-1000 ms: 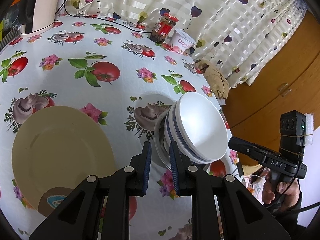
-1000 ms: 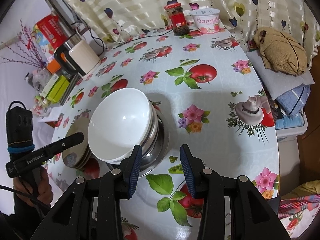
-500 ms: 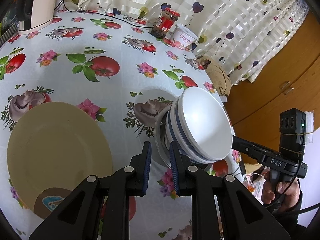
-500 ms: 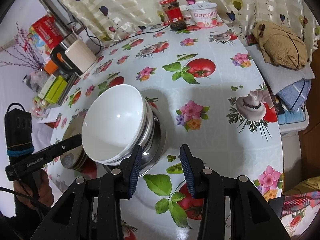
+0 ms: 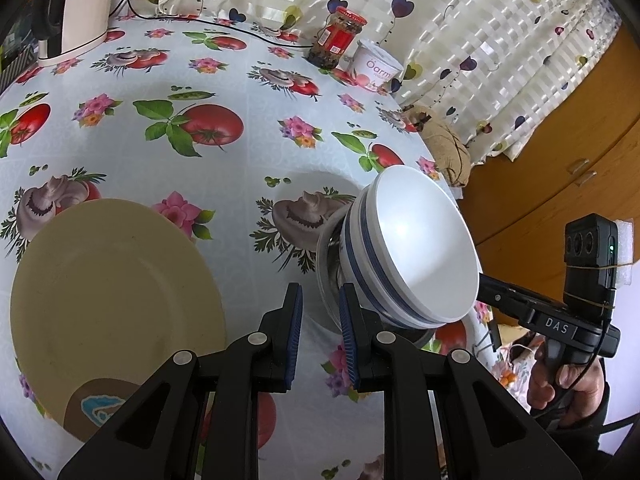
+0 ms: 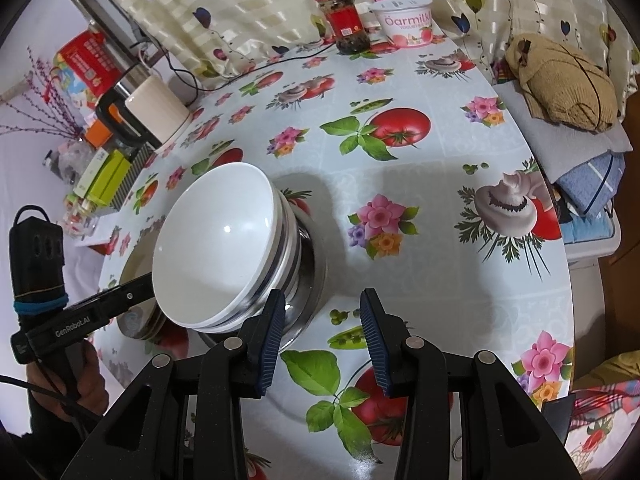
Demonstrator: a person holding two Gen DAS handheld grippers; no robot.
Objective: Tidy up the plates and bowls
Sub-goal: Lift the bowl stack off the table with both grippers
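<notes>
The stacked white bowls (image 6: 224,248) had shifted slightly in their steel bowl (image 6: 308,280); left claw (image 5: 320,320) narrow, right claw (image 6: 322,320) wider, both empty.

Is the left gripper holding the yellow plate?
No. The left gripper has nothing between its pads, and the yellow plate lies flat on the tablecloth beside it.

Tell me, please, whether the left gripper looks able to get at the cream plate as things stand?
Probably yes. The cream plate lies bare on the tablecloth just left of the left gripper, whose jaws are slightly apart and empty. The stacked bowls sit on its other side, so nothing blocks the way.
</notes>
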